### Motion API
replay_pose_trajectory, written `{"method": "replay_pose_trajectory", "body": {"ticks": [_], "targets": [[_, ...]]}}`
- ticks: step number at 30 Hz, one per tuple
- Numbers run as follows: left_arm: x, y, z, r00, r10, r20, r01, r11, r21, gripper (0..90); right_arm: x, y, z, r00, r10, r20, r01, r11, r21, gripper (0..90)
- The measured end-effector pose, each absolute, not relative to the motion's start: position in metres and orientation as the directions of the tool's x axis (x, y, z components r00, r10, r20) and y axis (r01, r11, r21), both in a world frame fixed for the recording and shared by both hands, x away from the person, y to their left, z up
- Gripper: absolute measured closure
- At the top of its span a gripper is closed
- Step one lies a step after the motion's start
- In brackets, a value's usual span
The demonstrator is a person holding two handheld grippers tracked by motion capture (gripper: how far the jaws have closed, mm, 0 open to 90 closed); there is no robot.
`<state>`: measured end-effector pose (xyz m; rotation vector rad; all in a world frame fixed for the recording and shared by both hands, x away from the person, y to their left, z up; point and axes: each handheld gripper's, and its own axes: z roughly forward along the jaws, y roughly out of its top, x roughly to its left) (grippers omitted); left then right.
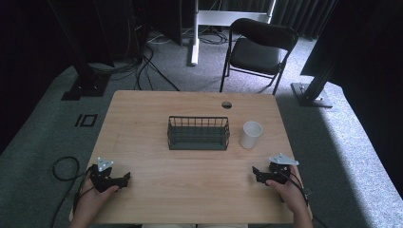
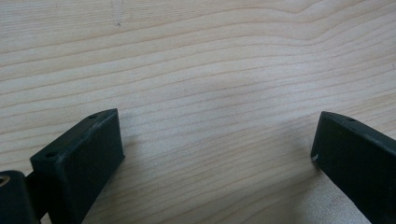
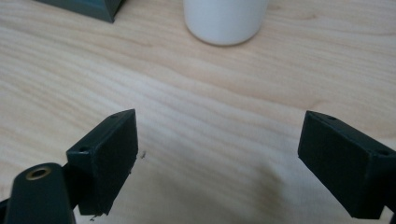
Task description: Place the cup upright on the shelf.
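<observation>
A dark wire basket point(image 1: 198, 133) stands in the middle of the wooden table point(image 1: 152, 190), and a white cup point(image 1: 250, 135) stands upright just right of it. My left gripper point(image 1: 124, 179) rests near the front left edge, held by a hand, its jaws wide apart over bare wood point(image 2: 215, 140). My right gripper point(image 1: 256, 174) rests near the front right, open too, with nothing between its fingers point(image 3: 217, 154). The right gripper view looks toward the white cup point(image 3: 225, 21) and a corner of the basket point(image 3: 88, 8).
A black folding chair point(image 1: 259, 50) stands beyond the table's far edge, with a white stand leg point(image 1: 194, 33) and cables on the carpet. A round cable hole point(image 1: 226, 104) sits near the table's back edge. Dark posts flank both sides.
</observation>
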<state>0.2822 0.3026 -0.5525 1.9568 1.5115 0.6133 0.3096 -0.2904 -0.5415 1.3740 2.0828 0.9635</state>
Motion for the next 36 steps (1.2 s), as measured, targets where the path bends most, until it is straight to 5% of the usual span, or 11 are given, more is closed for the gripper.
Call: {"method": "replay_pose_trajectory", "body": {"ticks": [36], "targets": [[0.282, 0.302, -0.552, 0.249, 0.969, 0.005, 0.699, -0.183, 0.691, 2.6, 0.375, -0.264, -0.519, -0.340, 0.940, 0.033, 0.497, 0.150, 0.855, 11.8]]}}
